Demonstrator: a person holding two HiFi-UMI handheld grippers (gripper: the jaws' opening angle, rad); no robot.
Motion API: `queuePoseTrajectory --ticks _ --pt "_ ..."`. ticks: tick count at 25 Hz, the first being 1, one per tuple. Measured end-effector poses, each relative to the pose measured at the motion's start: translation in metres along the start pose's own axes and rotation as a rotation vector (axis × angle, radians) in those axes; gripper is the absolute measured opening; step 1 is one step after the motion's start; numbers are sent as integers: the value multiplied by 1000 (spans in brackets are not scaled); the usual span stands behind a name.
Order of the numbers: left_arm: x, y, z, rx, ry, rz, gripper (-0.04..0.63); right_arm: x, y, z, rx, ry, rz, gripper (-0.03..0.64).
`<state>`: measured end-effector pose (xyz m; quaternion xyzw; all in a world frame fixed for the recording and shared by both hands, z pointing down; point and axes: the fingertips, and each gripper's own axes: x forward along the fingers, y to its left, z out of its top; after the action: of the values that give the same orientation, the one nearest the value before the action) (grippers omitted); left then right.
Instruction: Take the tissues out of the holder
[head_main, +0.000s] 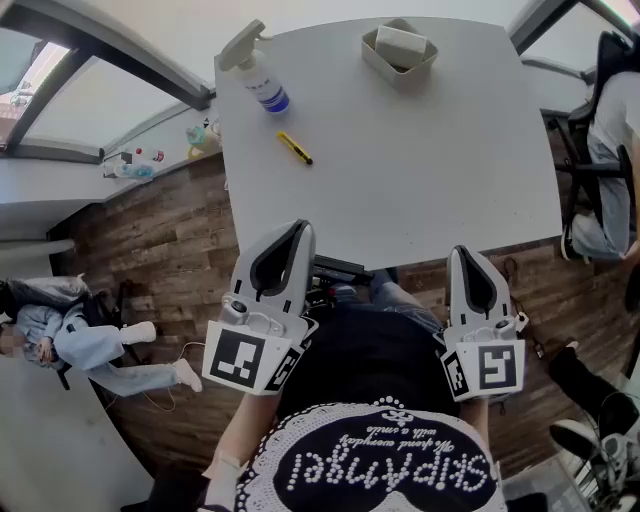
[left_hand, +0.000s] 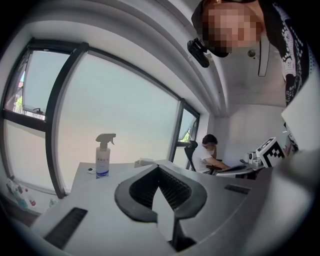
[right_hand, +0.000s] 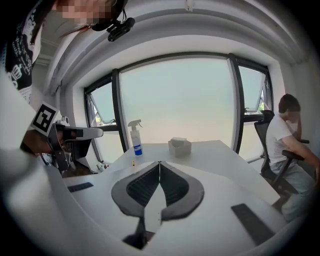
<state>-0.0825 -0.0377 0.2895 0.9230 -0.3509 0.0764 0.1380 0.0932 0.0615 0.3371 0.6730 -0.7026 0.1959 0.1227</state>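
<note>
The label on the spray bottle (head_main: 262, 78) is too small to read, and the little yellow thing (head_main: 294, 147) lying on the table (head_main: 420, 170) is too small to name. The holder (head_main: 399, 52) hides all but the top of the tissues (head_main: 400, 42). In the left gripper view, the left gripper (head_main: 298, 228) covers most of the holder and leaves only a pale sliver. The hands that carry the grippers are hidden under the marker cubes (head_main: 245, 360). The head view's right edge cuts off the seated person (head_main: 610, 170). The bottles on the sill (head_main: 135, 165) are too small to identify.
</note>
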Motion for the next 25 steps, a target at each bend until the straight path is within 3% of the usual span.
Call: queuePoseTrajectory --ticks 25 --pt "52 -66 9 64 -41 39 2 -4 -83 7 5 -77 57 14"
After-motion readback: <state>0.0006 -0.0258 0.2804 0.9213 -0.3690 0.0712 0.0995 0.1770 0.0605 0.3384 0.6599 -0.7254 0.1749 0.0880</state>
